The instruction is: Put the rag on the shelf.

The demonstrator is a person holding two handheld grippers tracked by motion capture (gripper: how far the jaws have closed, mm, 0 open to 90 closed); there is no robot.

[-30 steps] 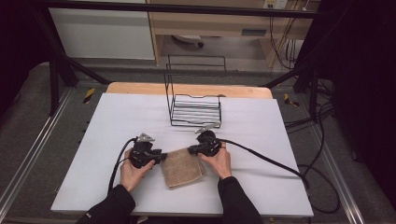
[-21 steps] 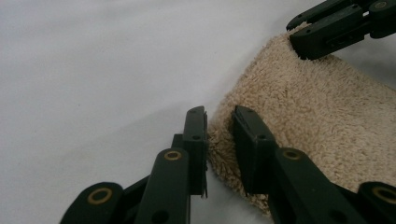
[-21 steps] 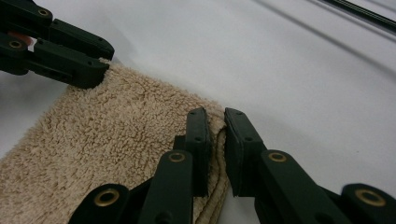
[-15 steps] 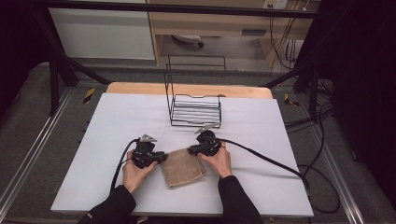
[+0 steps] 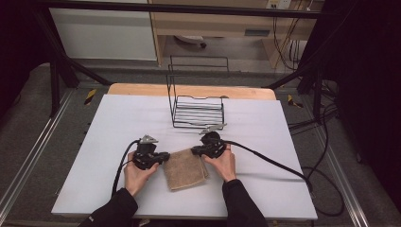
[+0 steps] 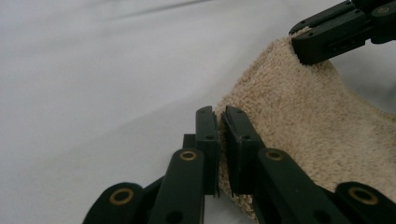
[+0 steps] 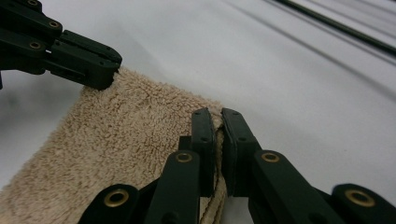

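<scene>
- The white table (image 5: 118, 123) bears a folded tan towel (image 5: 185, 169) lying flat between the two grippers; lifting or unfolding it seems yet to come.
- A wire rack (image 5: 197, 109) stands well beyond the fingertips, out of the way.
- The left gripper (image 6: 222, 128), whose jaws have just been closing, pinches the towel's far corner.
- The right gripper (image 7: 218, 126) pinches the other far corner.

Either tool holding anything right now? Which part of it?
Both hold the tan towel: left tool is pinched on its far left corner, right tool on its far right corner.
</scene>
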